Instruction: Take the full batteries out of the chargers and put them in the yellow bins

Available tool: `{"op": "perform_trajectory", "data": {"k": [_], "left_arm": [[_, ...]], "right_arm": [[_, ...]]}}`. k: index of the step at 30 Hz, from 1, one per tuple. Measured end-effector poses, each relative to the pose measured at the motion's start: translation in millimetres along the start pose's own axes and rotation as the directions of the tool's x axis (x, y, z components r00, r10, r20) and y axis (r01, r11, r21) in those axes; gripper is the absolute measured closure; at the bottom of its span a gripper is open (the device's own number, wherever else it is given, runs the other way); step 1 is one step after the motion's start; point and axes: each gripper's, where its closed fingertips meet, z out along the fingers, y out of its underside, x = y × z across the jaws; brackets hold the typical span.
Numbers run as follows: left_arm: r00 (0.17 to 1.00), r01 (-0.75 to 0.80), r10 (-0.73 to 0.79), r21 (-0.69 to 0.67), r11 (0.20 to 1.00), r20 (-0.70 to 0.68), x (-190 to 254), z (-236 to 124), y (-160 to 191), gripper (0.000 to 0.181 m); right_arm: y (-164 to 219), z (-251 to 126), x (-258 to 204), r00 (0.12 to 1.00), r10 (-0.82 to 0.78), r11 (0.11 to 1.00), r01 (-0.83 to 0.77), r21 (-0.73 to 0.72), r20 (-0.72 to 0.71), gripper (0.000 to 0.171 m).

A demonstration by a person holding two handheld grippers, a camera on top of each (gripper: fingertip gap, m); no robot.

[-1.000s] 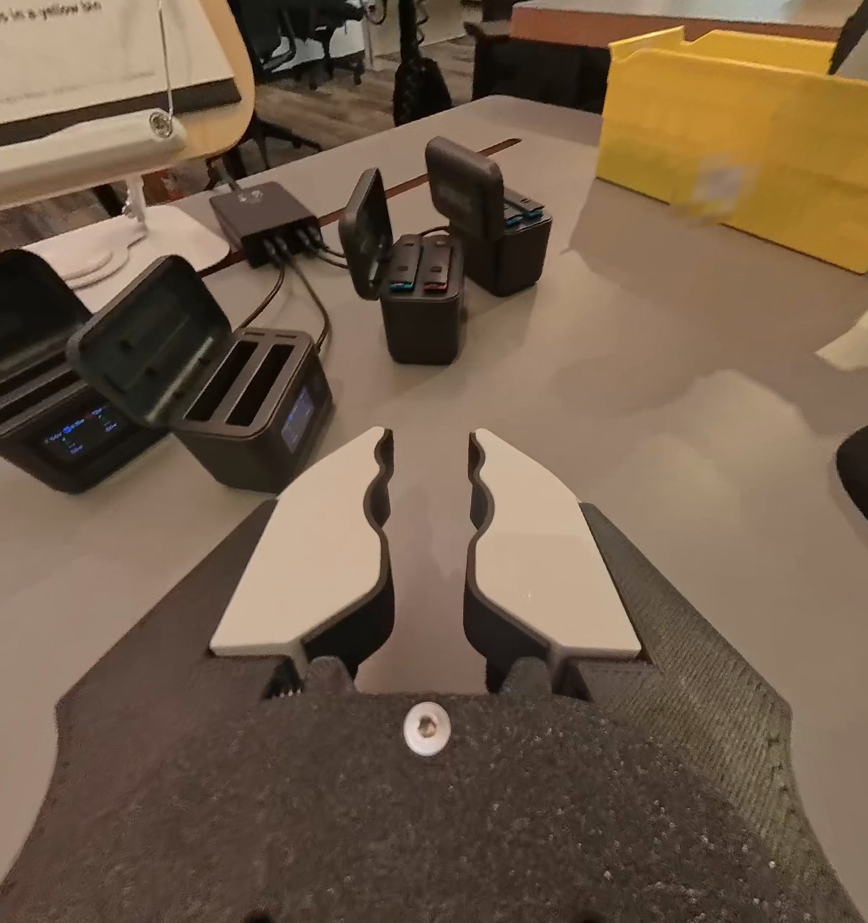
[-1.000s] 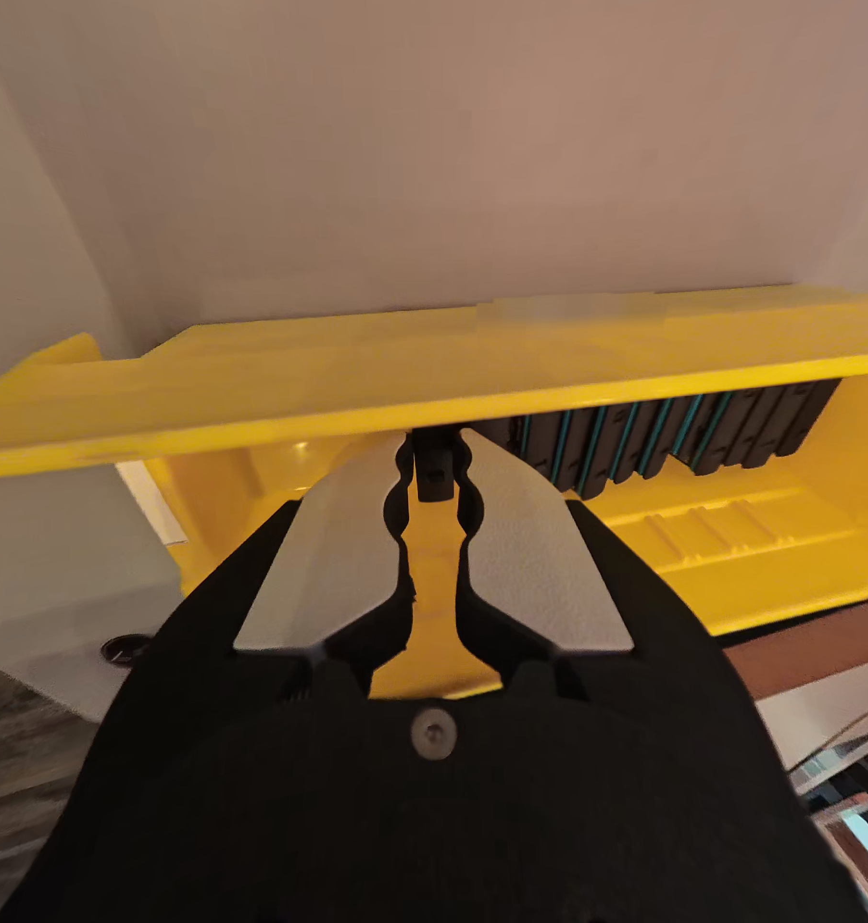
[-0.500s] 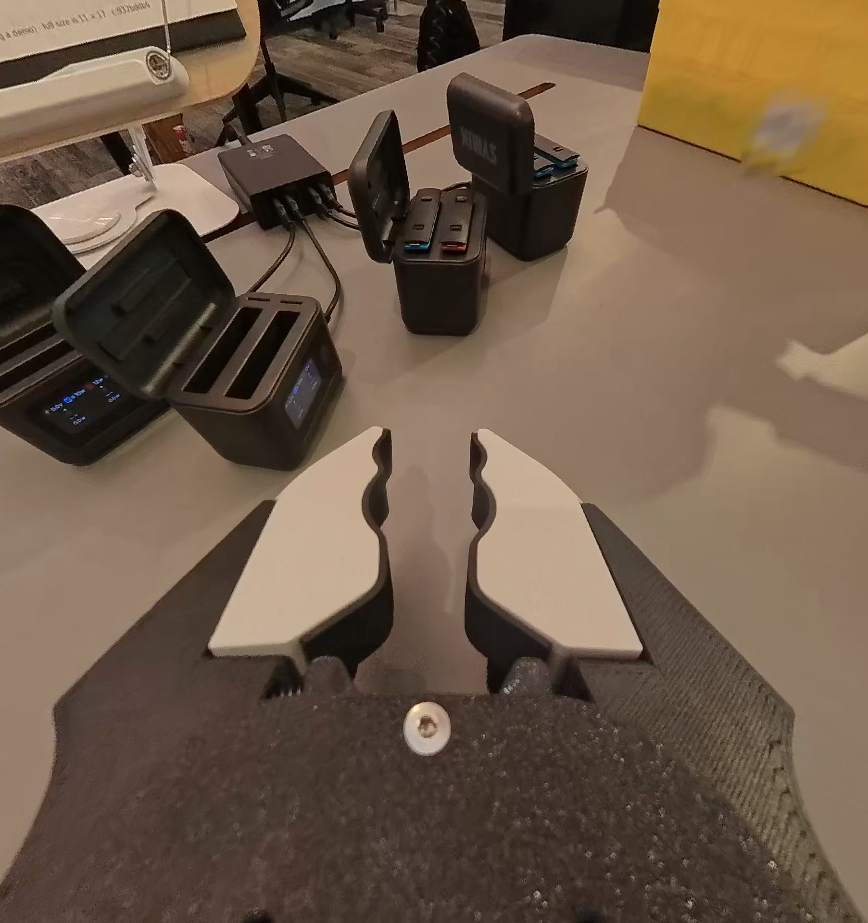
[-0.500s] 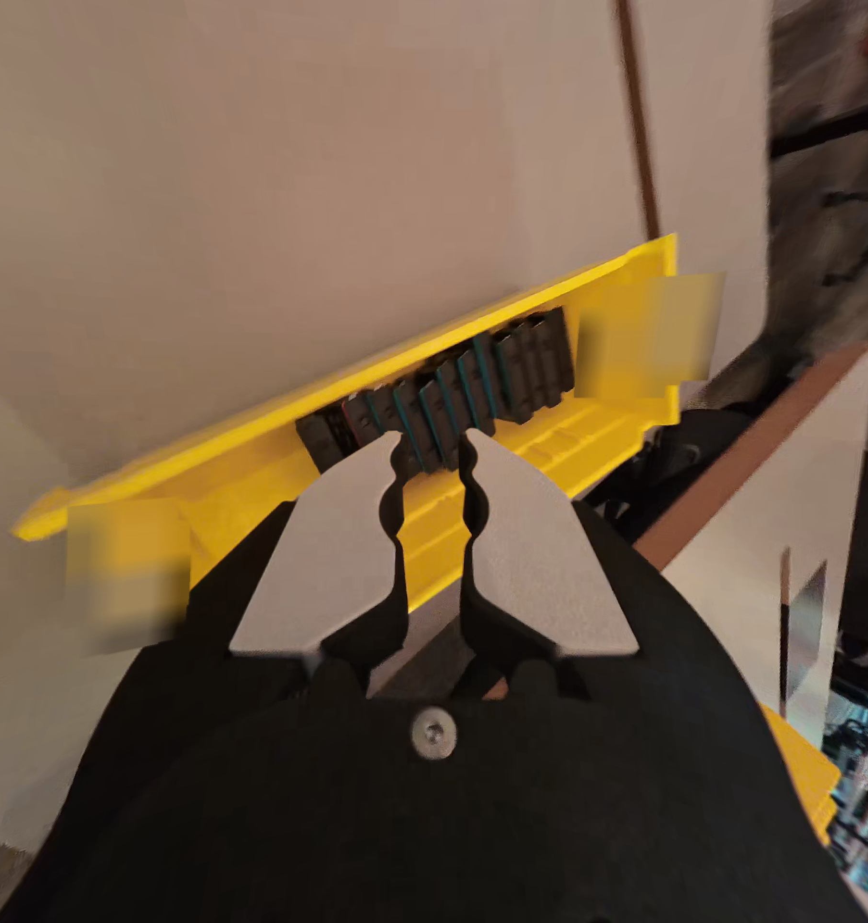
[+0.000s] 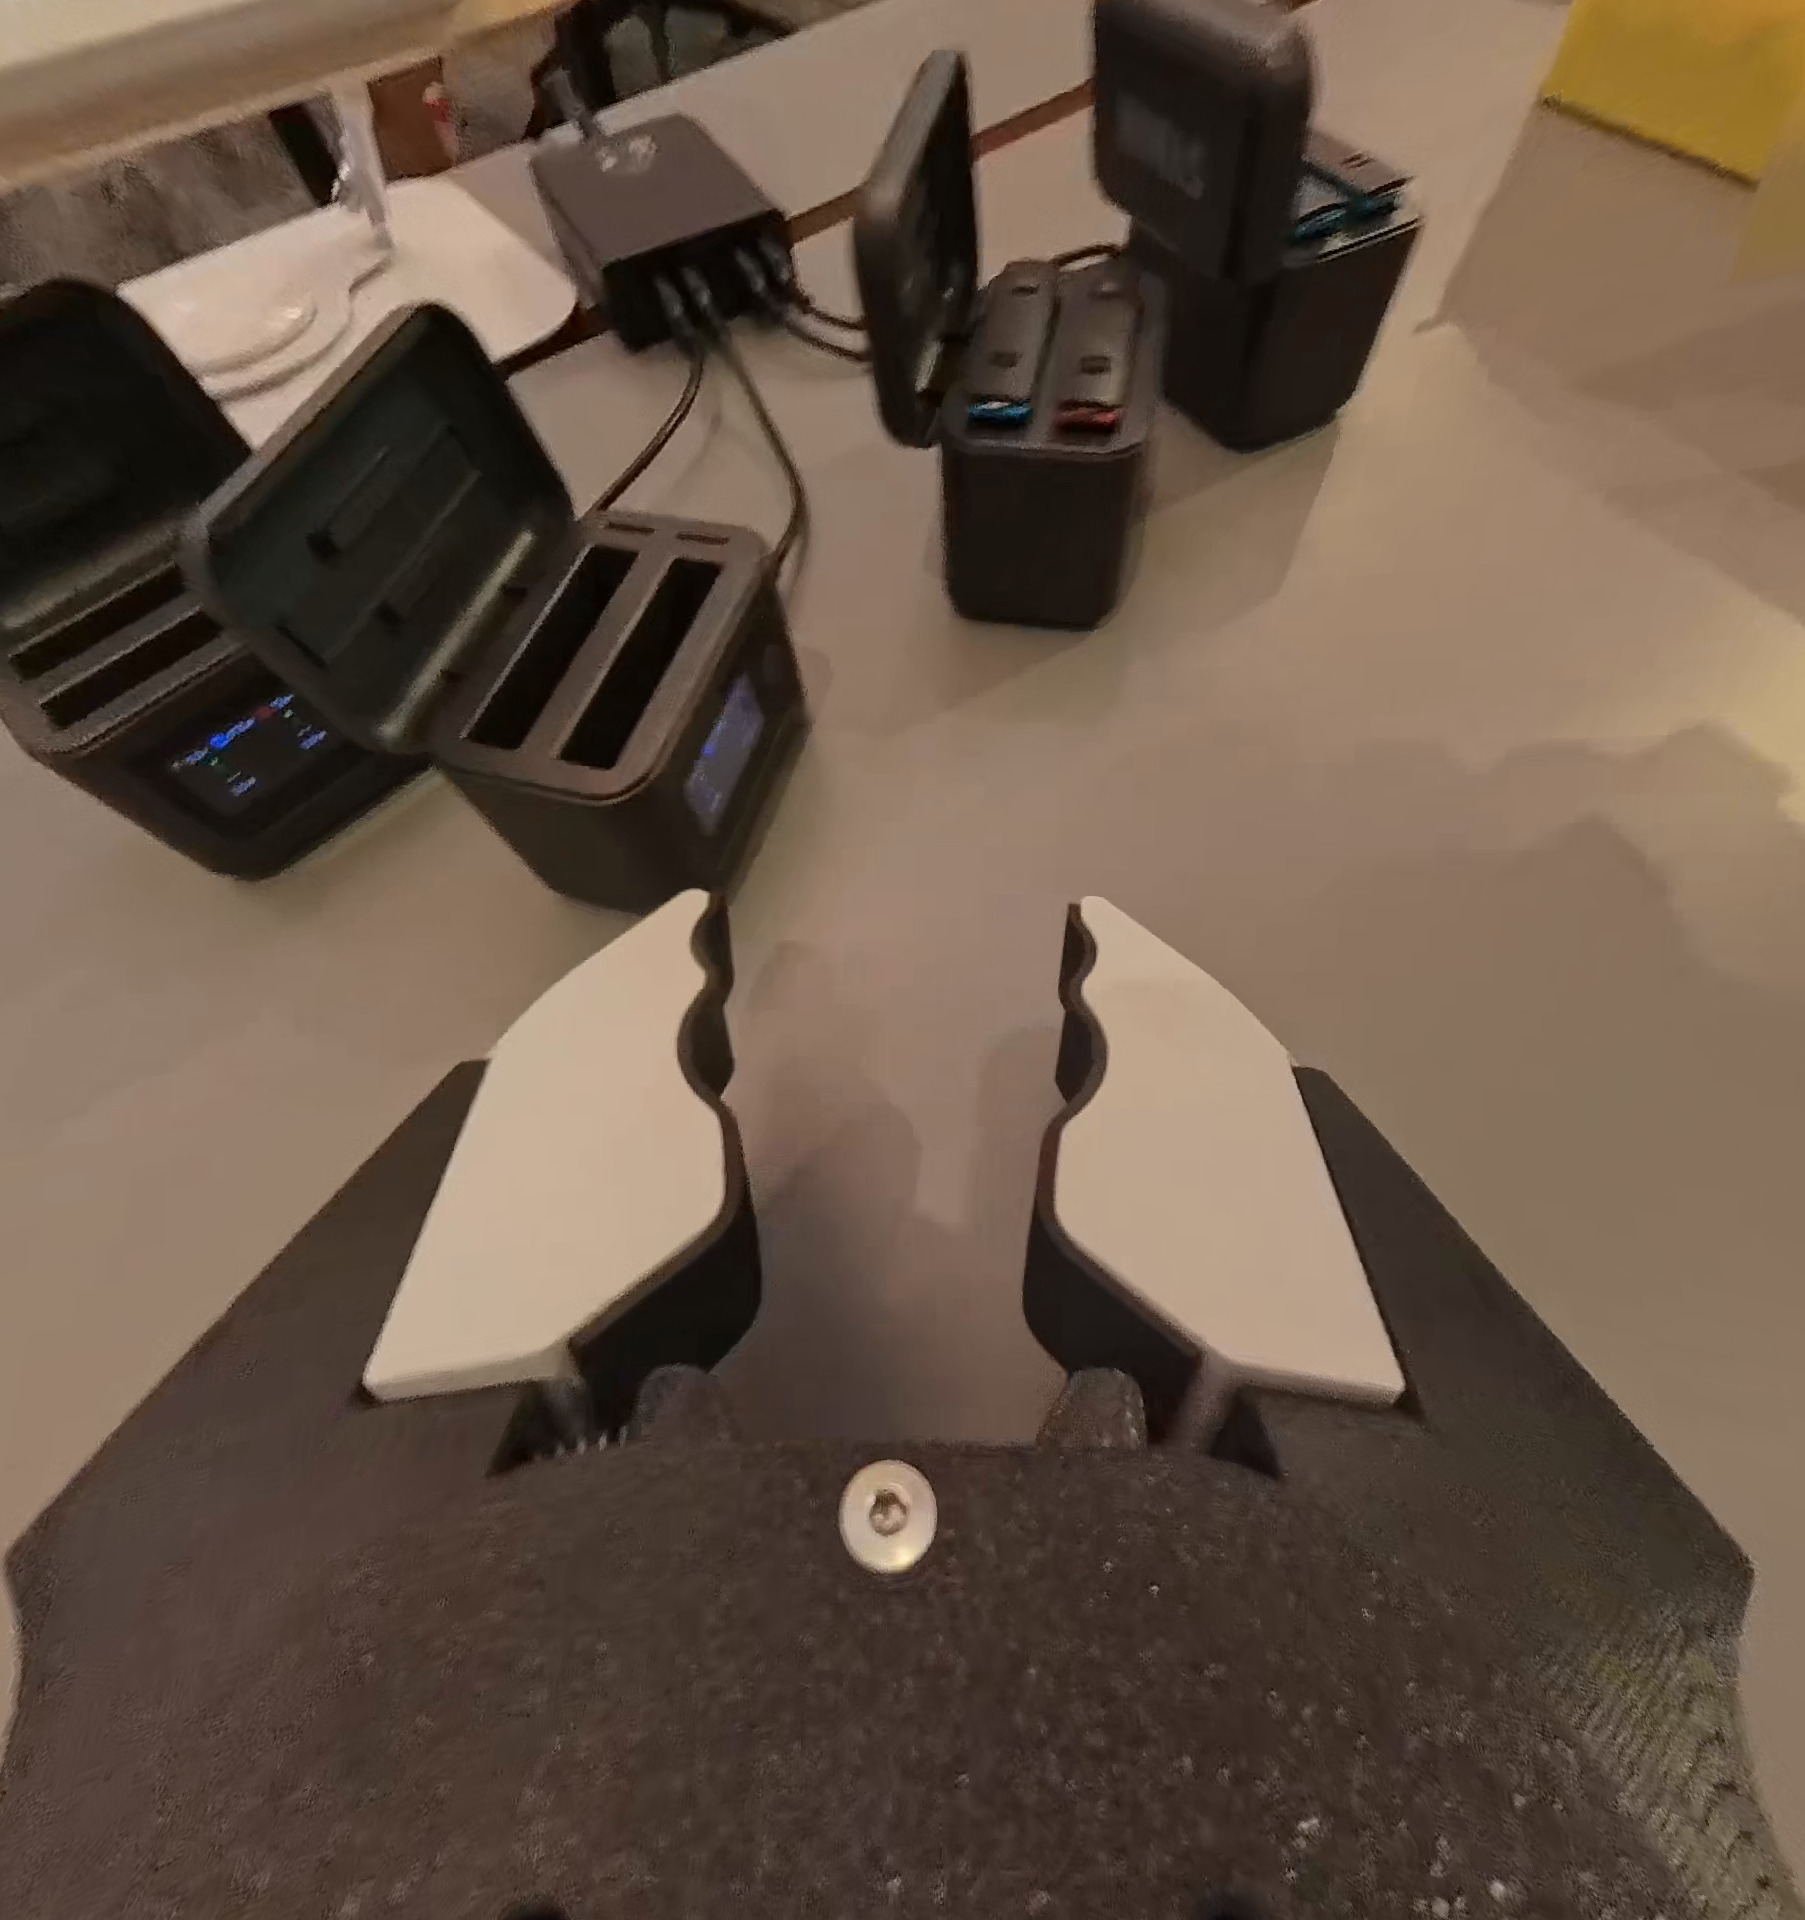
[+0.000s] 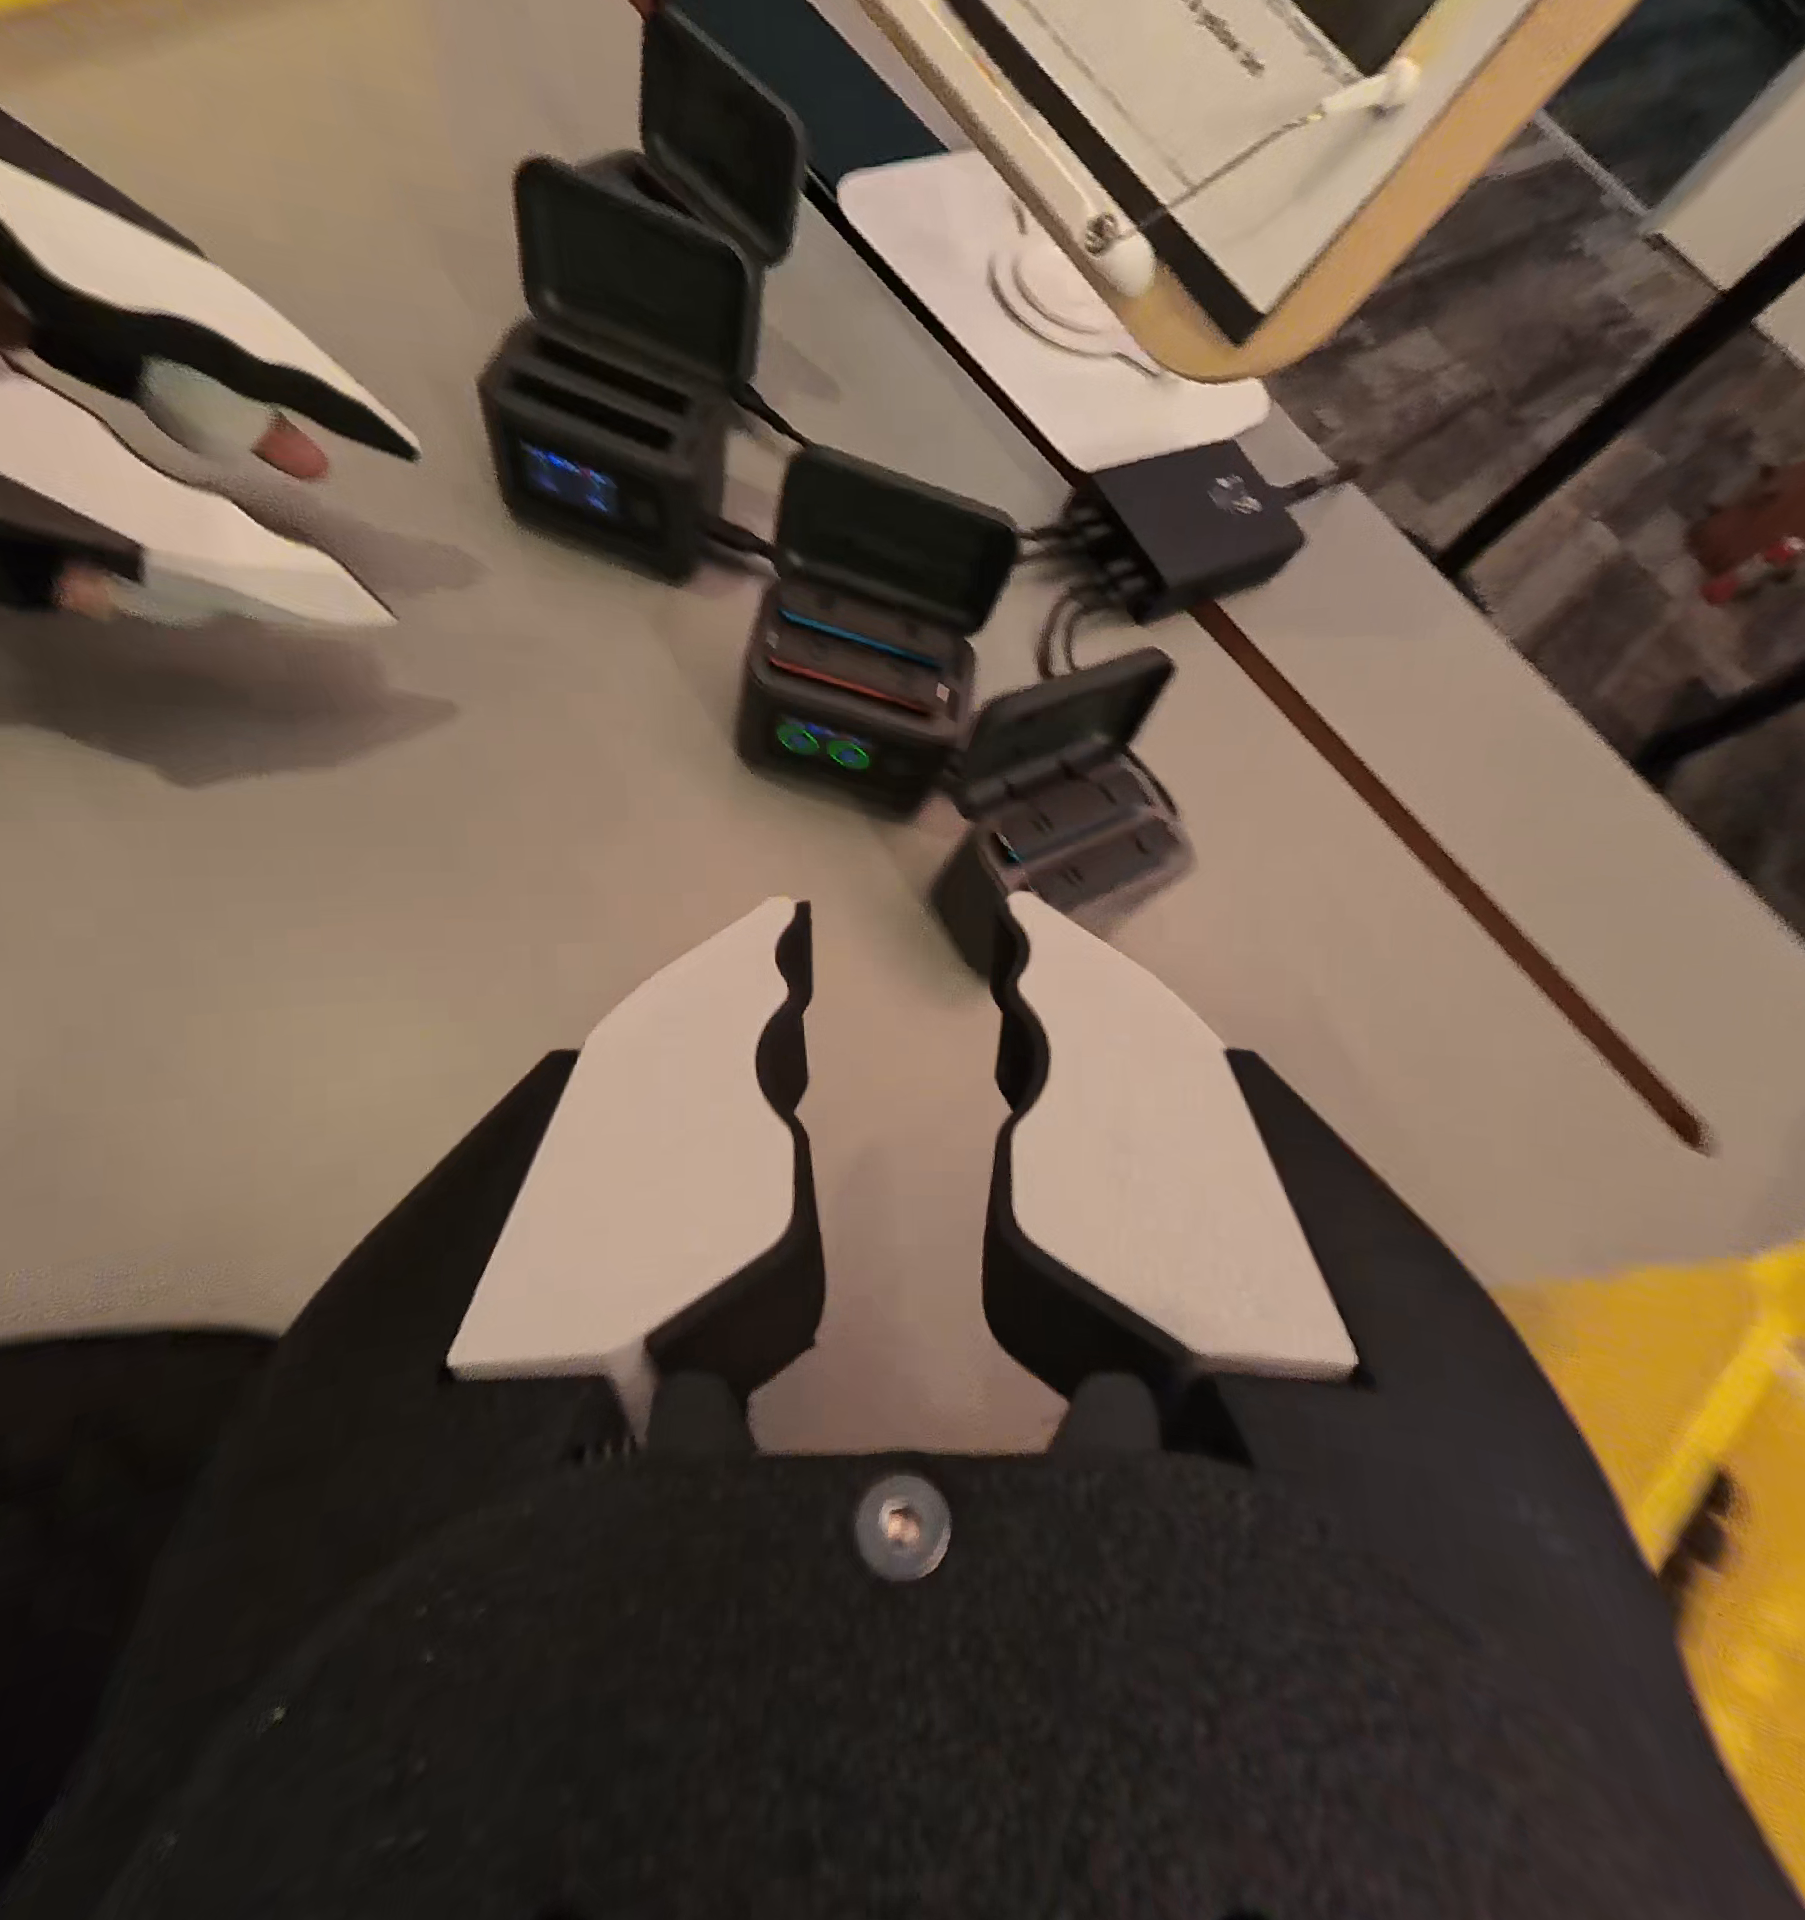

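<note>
Left hand-held gripper [image 5: 890, 920]: jaws spread wide, empty, above the grey table [image 5: 1397, 935]. Right hand-held gripper [image 6: 903, 914]: jaws parted, empty. 4 black chargers stand lids-up on the table. The near-left charger [image 5: 628, 717] shows 2 empty slots. Another charger [image 5: 1043, 468] holds 2 batteries [image 5: 1043, 410], 1 blue-tipped, 1 red-tipped. Yellow bin [image 6: 1708, 1507] sits at the right gripper's lower right.
</note>
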Motion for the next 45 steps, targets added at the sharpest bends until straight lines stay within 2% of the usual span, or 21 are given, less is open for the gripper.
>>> {"op": "perform_trajectory", "data": {"k": [5, 8, 11, 15, 21, 27, 31, 34, 38, 42, 45], "left_arm": [[0.997, 0.034, -0.028, -0.079, 0.996, 0.076, -41.6, 17.5, 0.2, 0.102], [0.997, 0.049, -0.042, -0.112, 0.993, 0.063, -57.9, 35.1, 0.2, 0.093], [0.998, 0.042, -0.036, -0.131, 0.991, 0.042, -66.7, 50.3, -0.5, 0.095], [1.0, 0.019, -0.019, -0.124, 0.992, -0.003, -72.0, 57.8, -4.1, 0.12], [0.999, 0.045, -0.043, -0.131, 0.99, 0.016, -99.4, 56.9, -0.8, 0.12], [0.987, 0.111, -0.095, -0.126, 0.986, 0.128, -133.0, 57.2, 1.5, 0.12], [0.973, 0.133, -0.104, -0.132, 0.982, 0.208, -141.7, 41.3, 7.5, 0.109], [0.975, 0.007, 0.011, -0.08, 0.997, 0.223, -122.9, 28.0, -7.2, 0.112], [0.999, -0.047, 0.047, 0.029, 0.998, 0.007, -47.4, 40.6, -41.3, 0.108], [0.983, -0.126, 0.124, -0.005, 0.992, -0.134, 11.0, 72.5, -49.1, 0.098], [0.977, -0.134, 0.123, -0.049, 0.99, -0.174, 26.6, 96.7, -49.6, 0.093]], "right_arm": [[-10.8, 32.4, -19.8, 0.992, 0.119, 0.985, -0.124, 0.121, 0.048, 0.138], [-14.8, 37.6, -22.9, 0.984, 0.167, 0.967, -0.176, 0.184, 0.066, 0.139], [-14.4, 36.8, -19.8, 0.98, 0.187, 0.955, -0.199, 0.22, 0.073, 0.14], [-6.0, 35.4, -12.0, 0.978, 0.198, 0.954, -0.207, 0.217, 0.059, 0.142], [2.1, 34.6, -7.1, 0.965, 0.245, 0.937, -0.26, 0.235, 0.088, 0.143], [5.6, 31.8, -1.2, 0.956, 0.279, 0.926, -0.292, 0.241, 0.087, 0.143], [7.2, 30.4, -0.2, 0.958, 0.277, 0.928, -0.286, 0.239, 0.074, 0.143], [7.4, 30.9, -1.4, 0.96, 0.271, 0.931, -0.279, 0.236, 0.069, 0.143], [6.1, 32.7, -3.9, 0.963, 0.26, 0.935, -0.268, 0.233, 0.066, 0.143], [7.3, 35.4, -6.7, 0.966, 0.251, 0.939, -0.259, 0.225, 0.062, 0.144], [7.9, 36.9, -8.6, 0.967, 0.248, 0.941, -0.256, 0.221, 0.063, 0.144]]}}
